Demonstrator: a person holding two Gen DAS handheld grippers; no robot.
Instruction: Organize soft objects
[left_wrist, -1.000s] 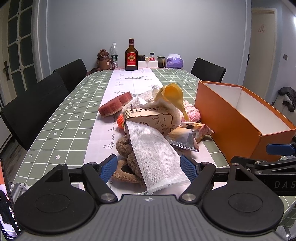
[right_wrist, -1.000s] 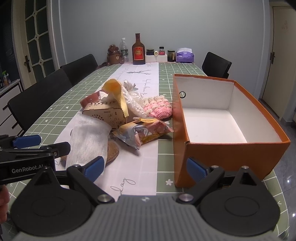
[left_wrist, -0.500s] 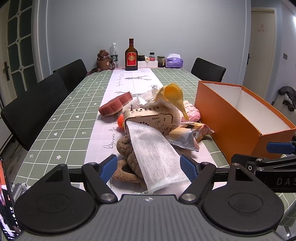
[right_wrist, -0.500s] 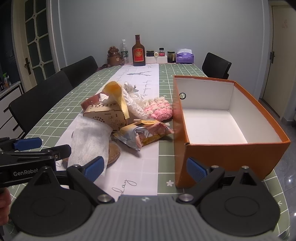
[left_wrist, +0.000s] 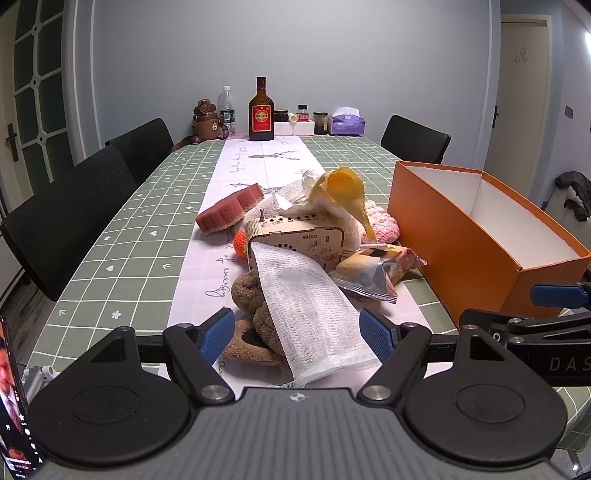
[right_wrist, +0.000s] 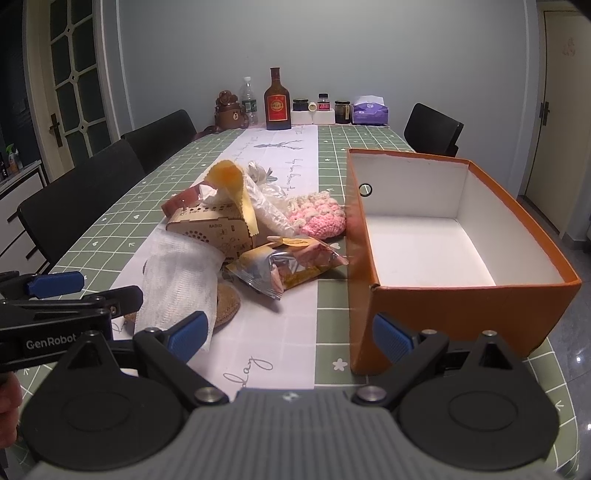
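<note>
facing the pile on the counter (left_wrist: 122, 236), the left wrist view alone shows a red sponge (left_wrist: 229, 214) and brown plush (left_wrist: 255, 295) under the white mesh cloth (left_wrist: 306, 302). the right wrist view alone shows the orange box (right_wrist: 458, 310) floor, bare white. left gripper (left_wrist: 297, 328): fingers wide apart, flanking the cloth, holding nothing. right gripper (right_wrist: 290, 334): fingers wide apart, holding nothing, the box's near corner between them.

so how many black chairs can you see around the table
3: two chairs side by side along the table's left edge, the nearer and the farther, and one at the far right. Others may be out of frame.
</note>
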